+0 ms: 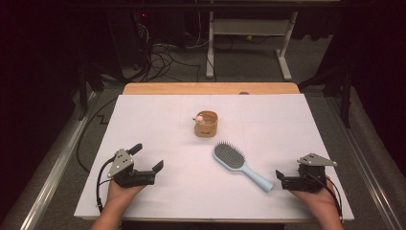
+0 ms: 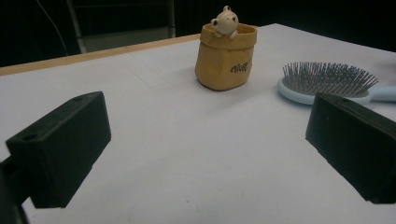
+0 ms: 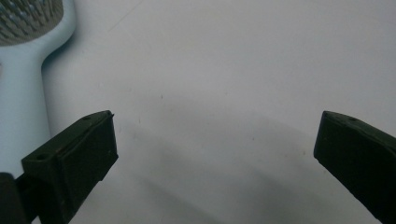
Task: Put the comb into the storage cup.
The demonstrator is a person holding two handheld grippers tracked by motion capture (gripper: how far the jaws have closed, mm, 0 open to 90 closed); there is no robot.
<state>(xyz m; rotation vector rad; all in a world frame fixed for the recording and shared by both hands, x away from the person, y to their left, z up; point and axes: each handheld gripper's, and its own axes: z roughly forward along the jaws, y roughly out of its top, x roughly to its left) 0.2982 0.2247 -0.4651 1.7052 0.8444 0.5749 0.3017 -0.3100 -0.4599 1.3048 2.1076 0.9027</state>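
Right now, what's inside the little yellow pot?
A small bear figure peeks over the rim of the pot, its head and paws showing. The rest of the bear and whatever else lies lower inside are hidden by the pot's wall.

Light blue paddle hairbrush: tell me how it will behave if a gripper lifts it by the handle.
The light blue paddle hairbrush looks like rigid plastic, so it should stay stiff. Its wide bristled head probably outweighs the slim handle, so it may droop head-down. The smooth handle could slip.
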